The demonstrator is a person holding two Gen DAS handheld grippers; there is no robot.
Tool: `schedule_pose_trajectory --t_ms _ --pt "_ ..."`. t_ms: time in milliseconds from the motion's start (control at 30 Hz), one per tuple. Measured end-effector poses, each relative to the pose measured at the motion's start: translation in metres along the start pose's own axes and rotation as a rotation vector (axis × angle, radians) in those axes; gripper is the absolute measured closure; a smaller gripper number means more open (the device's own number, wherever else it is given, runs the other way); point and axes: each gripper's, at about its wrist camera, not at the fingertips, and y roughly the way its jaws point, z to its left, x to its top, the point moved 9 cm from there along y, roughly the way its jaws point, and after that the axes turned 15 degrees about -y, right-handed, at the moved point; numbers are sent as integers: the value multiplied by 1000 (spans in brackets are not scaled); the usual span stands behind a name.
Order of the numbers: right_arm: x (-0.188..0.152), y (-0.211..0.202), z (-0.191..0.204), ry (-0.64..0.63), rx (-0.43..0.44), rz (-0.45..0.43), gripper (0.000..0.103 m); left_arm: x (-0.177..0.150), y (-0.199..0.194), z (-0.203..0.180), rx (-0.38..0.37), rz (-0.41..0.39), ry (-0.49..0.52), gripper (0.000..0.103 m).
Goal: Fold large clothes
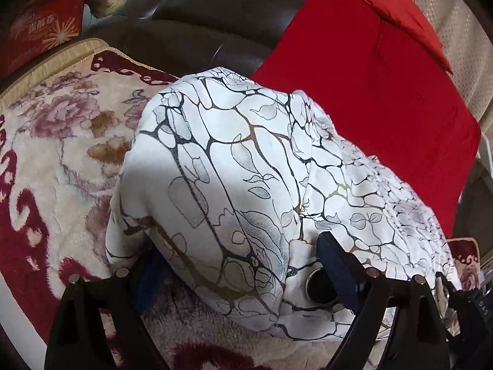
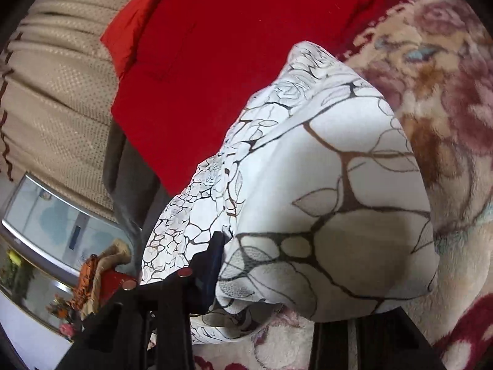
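A white garment with a black and brown vein print (image 1: 246, 166) hangs lifted over a floral plush blanket (image 1: 55, 154). My left gripper (image 1: 243, 274) is shut on the garment near a metal eyelet (image 1: 320, 286); its right finger pad (image 1: 336, 268) presses the cloth, and the left pad is hidden under it. My right gripper (image 2: 277, 283) is shut on the same garment (image 2: 323, 185). Its left finger (image 2: 206, 265) shows; the right one is covered by cloth.
A folded red cloth (image 1: 385, 98) lies behind the garment, also in the right wrist view (image 2: 231, 46). A dark leather sofa back (image 1: 215, 18) and a beige textured cover (image 2: 61, 92) lie beyond. A red box (image 1: 43, 27) sits far left.
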Motion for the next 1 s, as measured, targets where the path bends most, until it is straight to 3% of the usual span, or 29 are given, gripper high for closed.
schedule_pose_trajectory --t_ms 100,267,367,400,433,467,533,633,733,800,1000 --pt "-2 0 -5 29 19 13 61 0 1 3 9 18 -6 11" --pt "1 6 -12 147 90 51 41 1 8 2 -8 56 -35 5" --pt "3 10 -9 123 99 45 43 4 8 5 -55 63 -81 5" --pt "2 9 -9 116 96 40 48 5 6 8 -71 58 -101 9" --pt "2 8 -8 91 81 41 62 7 2 10 -96 47 -130 16" --pt "1 8 -7 67 68 44 66 9 -1 12 -109 40 -145 22" --pt "0 3 -3 17 42 42 73 13 -6 17 -112 15 -141 73" --pt "3 -9 9 -102 -17 20 80 14 -18 9 -164 -1 -105 89" --pt "5 -23 22 -193 -60 -8 86 13 -37 -3 -203 -32 -40 94" --pt "6 -34 26 -230 -79 -24 87 12 -51 -3 -246 -35 -32 95" --pt "3 -65 36 -307 -115 -41 88 2 -78 3 -281 -38 -32 96"
